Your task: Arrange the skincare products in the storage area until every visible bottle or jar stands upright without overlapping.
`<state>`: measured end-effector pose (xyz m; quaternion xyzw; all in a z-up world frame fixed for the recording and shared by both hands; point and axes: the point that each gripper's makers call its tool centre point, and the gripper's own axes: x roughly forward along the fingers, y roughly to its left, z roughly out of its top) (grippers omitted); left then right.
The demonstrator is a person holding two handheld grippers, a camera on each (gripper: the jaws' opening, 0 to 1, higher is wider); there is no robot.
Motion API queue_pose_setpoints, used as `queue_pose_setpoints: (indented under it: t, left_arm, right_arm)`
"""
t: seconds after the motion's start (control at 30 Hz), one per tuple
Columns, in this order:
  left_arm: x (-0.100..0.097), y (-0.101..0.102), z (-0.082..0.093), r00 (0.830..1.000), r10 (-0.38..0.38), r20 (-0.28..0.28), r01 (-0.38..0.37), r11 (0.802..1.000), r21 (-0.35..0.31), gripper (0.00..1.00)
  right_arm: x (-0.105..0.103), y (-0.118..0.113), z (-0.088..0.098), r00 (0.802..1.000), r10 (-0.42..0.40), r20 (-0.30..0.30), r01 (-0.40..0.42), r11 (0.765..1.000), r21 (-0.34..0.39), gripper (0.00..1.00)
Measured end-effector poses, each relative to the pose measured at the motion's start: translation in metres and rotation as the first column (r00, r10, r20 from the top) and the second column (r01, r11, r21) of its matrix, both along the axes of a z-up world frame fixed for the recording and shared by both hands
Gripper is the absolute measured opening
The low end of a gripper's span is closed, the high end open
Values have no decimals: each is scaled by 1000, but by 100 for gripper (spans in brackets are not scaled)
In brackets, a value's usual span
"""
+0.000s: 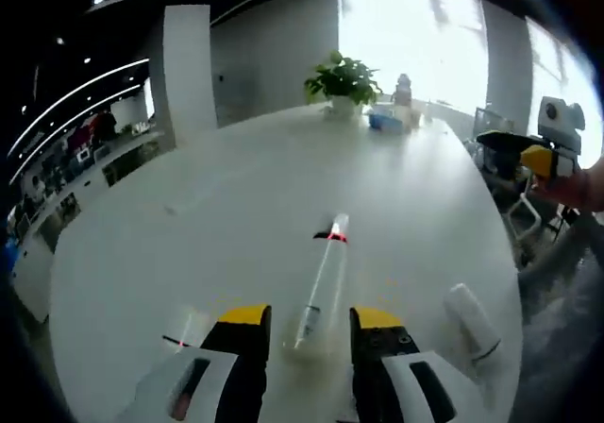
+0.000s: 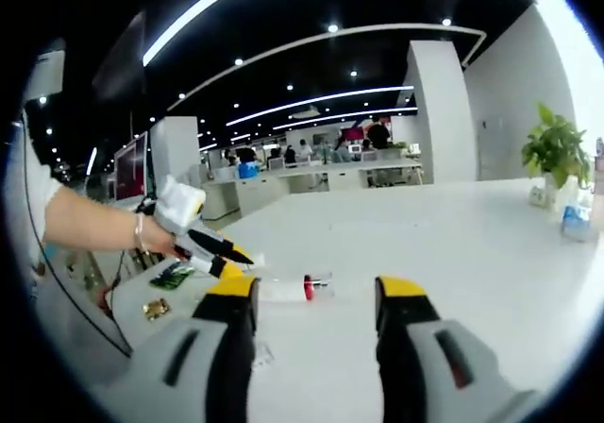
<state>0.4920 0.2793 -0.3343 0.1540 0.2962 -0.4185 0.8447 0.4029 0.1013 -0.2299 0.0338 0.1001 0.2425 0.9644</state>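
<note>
On the white tabletop [image 1: 170, 253], lying flat: a slim clear plastic tube with a red band near its cap [image 1: 323, 281], its lower end reaching in between the yellow-tipped fingers [image 1: 243, 347] of the left gripper [image 1: 311, 317]. Spread wide, touching nothing. Just beside on the right, also lying down, a short white cylindrical bottle [image 1: 469, 317]; off to the left, a small pale item with a red mark [image 1: 185, 333], too blurred to name.

Probably best to slide forward along the tube and close near its middle rather than at the end, since so long and thin a body looks likely to swing or slip when tipped up. Then rotate slowly to vertical, set the base square on bare tabletop well apart from the white bottle, and test balance before letting go.

Left gripper low and nearly level over the tabletop, aimed down its length toward a green potted plant [image 1: 342, 81]. Right gripper [image 1: 514, 151] held in a hand off the tabletop's right side, well apart from the tube, fingers [image 2: 231, 338] wide and holding nothing, pointed across at the left gripper.
</note>
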Motion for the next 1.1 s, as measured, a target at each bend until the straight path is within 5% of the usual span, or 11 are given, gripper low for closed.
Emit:
queue_pose_setpoints:
  t: [0.23,0.5,0.83,1.1]
  left_arm:
    - [-1,6,-29,995,-97,-18,98,977,191,32]
    - [4,7,-34,988,-155,-5,151,957,246,30]
    - [2,8,-38,977,-208,-35,209,934,289,30]
    - [3,8,-42,975,-216,-62,224,930,291,30]
  right_arm:
    - [7,6,-3,999,46,6,-46,999,-21,53]
    - [27,29,8,981,187,45,-185,981,-52,54]
    - [73,70,4,929,367,52,-346,908,-237,54]
    - [104,92,-37,872,486,-52,-463,786,-409,55]
